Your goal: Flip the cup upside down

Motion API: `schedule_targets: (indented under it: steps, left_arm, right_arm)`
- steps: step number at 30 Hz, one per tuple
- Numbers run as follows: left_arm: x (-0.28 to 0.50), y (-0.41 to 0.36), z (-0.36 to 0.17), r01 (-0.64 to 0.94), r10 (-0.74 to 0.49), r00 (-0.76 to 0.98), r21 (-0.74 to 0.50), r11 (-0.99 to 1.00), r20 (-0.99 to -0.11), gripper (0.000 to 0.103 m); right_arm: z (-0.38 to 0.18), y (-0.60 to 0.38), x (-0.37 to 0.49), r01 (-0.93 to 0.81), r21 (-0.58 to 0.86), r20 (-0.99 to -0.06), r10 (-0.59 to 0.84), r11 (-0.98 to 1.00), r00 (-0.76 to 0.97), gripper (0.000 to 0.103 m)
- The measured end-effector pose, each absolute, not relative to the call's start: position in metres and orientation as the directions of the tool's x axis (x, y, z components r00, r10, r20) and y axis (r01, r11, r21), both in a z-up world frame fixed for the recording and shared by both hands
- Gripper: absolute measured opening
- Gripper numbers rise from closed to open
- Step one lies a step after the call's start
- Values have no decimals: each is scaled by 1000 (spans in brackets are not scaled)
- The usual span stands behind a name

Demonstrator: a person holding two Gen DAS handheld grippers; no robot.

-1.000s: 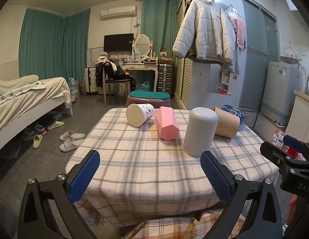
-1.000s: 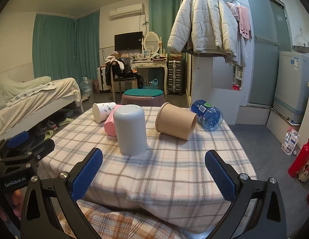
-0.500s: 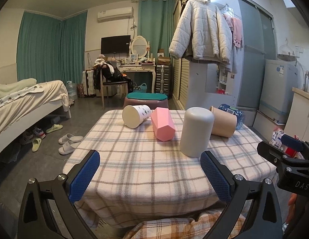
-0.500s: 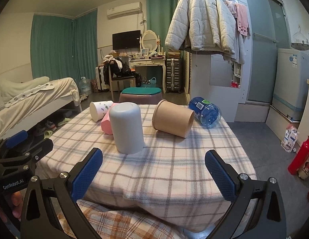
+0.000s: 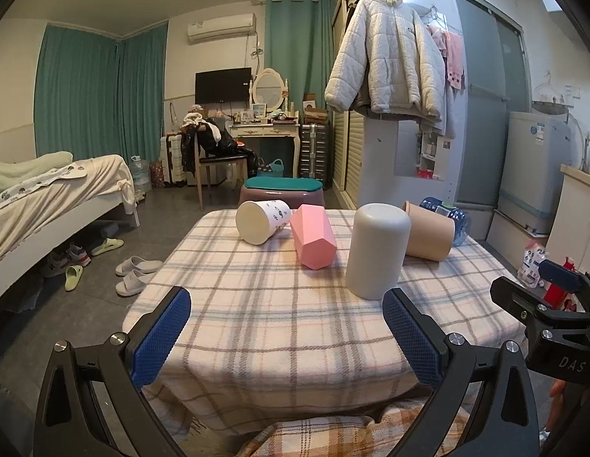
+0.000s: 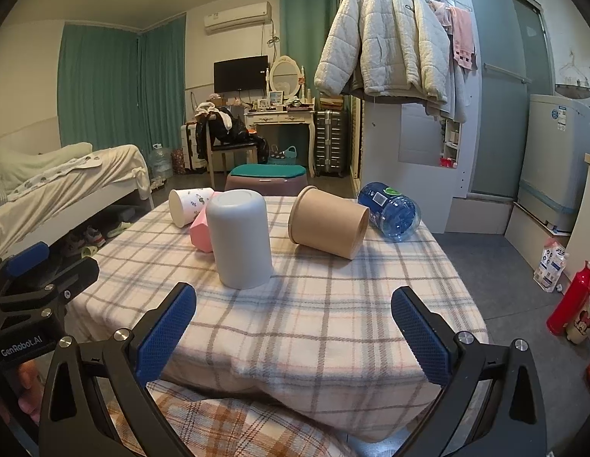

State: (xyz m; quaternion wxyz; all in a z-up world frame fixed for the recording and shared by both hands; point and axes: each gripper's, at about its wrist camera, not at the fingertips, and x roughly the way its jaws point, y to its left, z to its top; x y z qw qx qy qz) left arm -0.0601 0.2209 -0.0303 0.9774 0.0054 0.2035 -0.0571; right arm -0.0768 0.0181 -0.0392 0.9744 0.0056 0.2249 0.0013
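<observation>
A grey-white cup [image 5: 376,251] [image 6: 240,243] stands upside down on the plaid tablecloth [image 5: 279,312] [image 6: 333,304]. A pink faceted cup [image 5: 313,240] [image 6: 201,233], a white printed cup [image 5: 261,221] [image 6: 189,205] and a brown cup [image 5: 428,235] [image 6: 328,225] lie on their sides behind it. My left gripper [image 5: 287,337] is open and empty at the table's near edge. My right gripper [image 6: 295,337] is open and empty, also short of the cups.
A blue water bottle [image 6: 389,211] lies at the table's far right. A bed [image 5: 47,198] stands at the left, slippers [image 5: 136,272] on the floor, a stool [image 5: 281,190] beyond the table, a red bottle [image 6: 571,297] on the floor at right.
Both grippers have pulled back slightly and risen; the cups sit a little farther away in view. No cup has moved.
</observation>
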Motion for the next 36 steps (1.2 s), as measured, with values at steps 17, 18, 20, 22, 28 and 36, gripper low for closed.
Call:
schedule_targets:
  steps: [17, 18, 20, 22, 28, 36]
  left_arm:
    - [-57, 223, -30, 102, -99, 910, -15, 995, -404, 103]
    - [-57, 223, -30, 102, -99, 909, -14, 995, -405, 103]
    - [-57, 223, -30, 102, -99, 909, -15, 995, -405, 103]
    - [-57, 223, -30, 101, -99, 909, -14, 995, -406, 103]
    - [-57, 223, -30, 103, -100, 909, -15, 995, -404, 103]
    - [-57, 224, -30, 87, -82, 909, -5, 996, -408, 103]
  right_arm:
    - [-45, 22, -76, -7, 11, -451, 11, 1000, 893, 103]
    - [-45, 22, -76, -8, 12, -451, 12, 1000, 892, 103]
    - [-46, 22, -76, -9, 12, -452, 13, 1000, 892, 103]
    - [-46, 22, -76, -9, 13, -453, 14, 1000, 892, 103]
    - [-47, 22, -76, -9, 13, -454, 14, 1000, 891, 103]
    - [-49, 22, -77, -9, 16, -457, 15, 1000, 890, 103]
